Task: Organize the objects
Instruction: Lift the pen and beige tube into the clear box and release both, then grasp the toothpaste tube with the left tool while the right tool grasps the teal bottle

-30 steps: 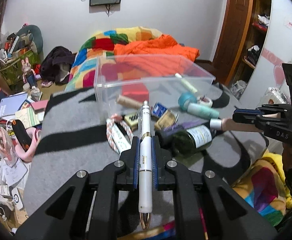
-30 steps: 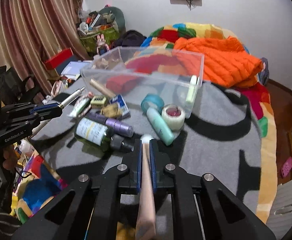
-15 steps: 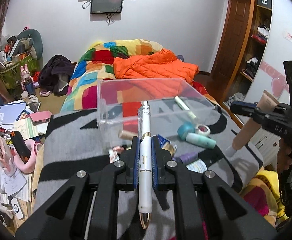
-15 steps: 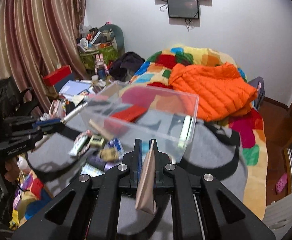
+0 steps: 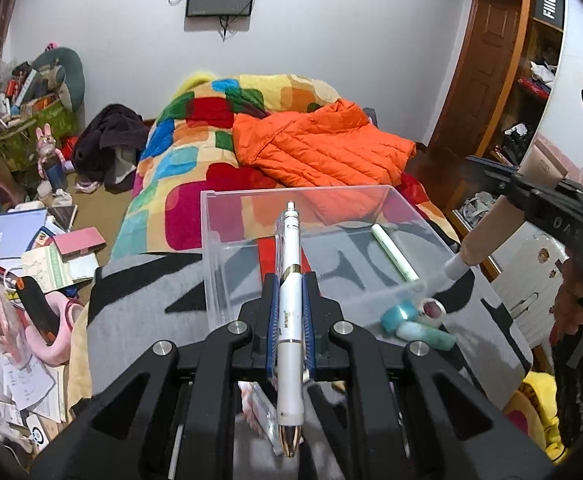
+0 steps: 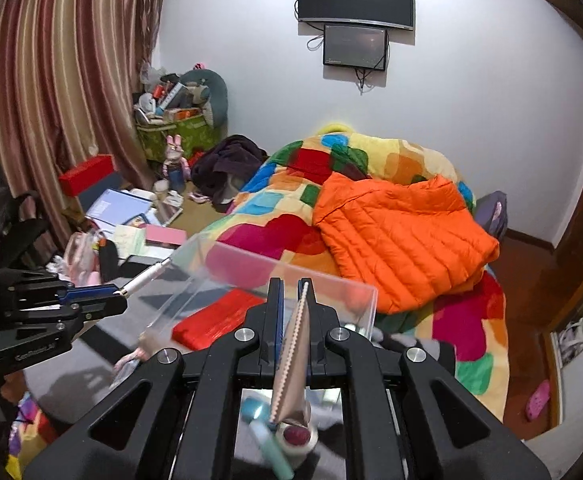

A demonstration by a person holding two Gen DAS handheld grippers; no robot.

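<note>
The left hand-held gripper (image 5: 289, 292) pinches a white pen (image 5: 289, 320) above the clear box's (image 5: 211, 264) near rim. The right hand-held gripper (image 6: 291, 308), lettered "DAS", pinches a beige tube (image 6: 291, 352) at the box's right edge.

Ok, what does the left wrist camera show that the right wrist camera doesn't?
Only the left wrist view shows the pale green stick lying inside the clear box, and the wooden door. Only the right wrist view shows the striped curtain. Both show the left gripper shut on the white pen, the right gripper shut on the beige tube, and the orange jacket.
</note>
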